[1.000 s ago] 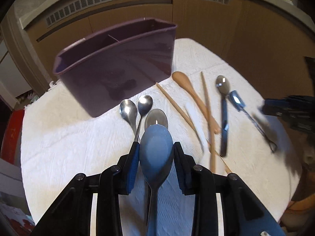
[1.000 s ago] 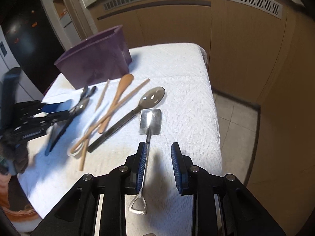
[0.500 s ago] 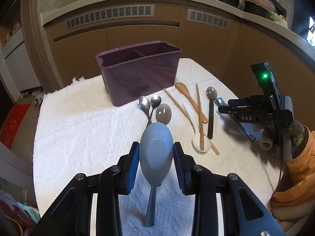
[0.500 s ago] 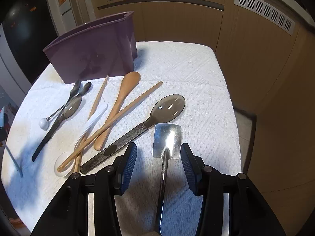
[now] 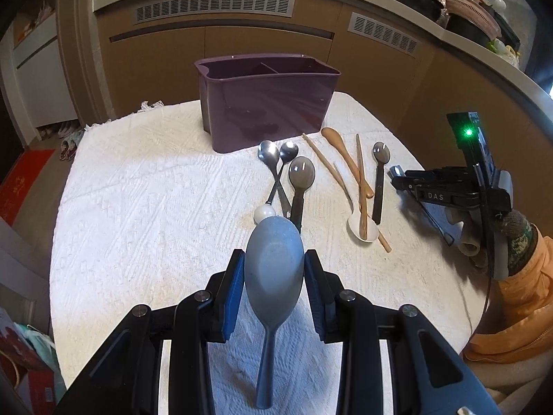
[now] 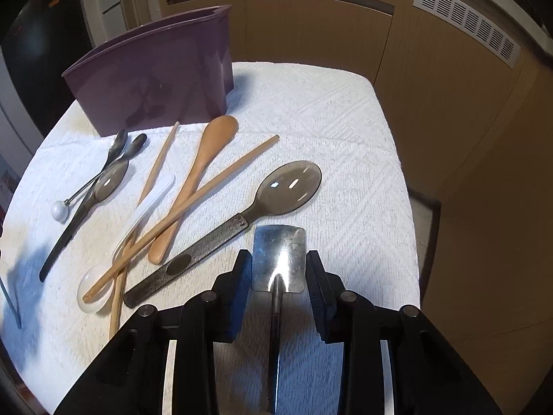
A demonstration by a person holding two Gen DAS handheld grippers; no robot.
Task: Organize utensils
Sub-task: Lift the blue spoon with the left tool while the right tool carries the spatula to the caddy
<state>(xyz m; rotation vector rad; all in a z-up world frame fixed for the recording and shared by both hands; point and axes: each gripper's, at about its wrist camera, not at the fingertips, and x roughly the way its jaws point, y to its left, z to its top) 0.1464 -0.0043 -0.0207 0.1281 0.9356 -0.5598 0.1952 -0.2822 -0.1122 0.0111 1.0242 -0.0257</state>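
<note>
My left gripper (image 5: pixel 274 263) is shut on the bowl of a grey-blue spoon (image 5: pixel 273 297), held above the white cloth with its handle hanging toward me. The purple divided caddy (image 5: pixel 269 103) stands at the far edge, well beyond it. My right gripper (image 6: pixel 279 266) has a metal square-bladed scoop (image 6: pixel 280 249) between its jaws. They are closing, and the blue pads (image 6: pixel 242 276) meet the blade's two sides. From the left wrist view the right gripper (image 5: pixel 401 176) sits at the table's right edge, with a gloved hand behind it.
On the cloth (image 6: pixel 328 121) lie loose utensils: a black-handled large spoon (image 6: pixel 290 186), a wooden spoon (image 6: pixel 214 138), wooden chopsticks (image 6: pixel 193 197), a white spoon (image 6: pixel 93 290) and several small metal spoons (image 5: pixel 280 159). Wooden cabinets stand close behind the table.
The left gripper drew back from the caddy, the grey-blue spoon still in its grip. The right gripper moved from the scoop's handle to its blade, opening wide and then narrowing onto it.
</note>
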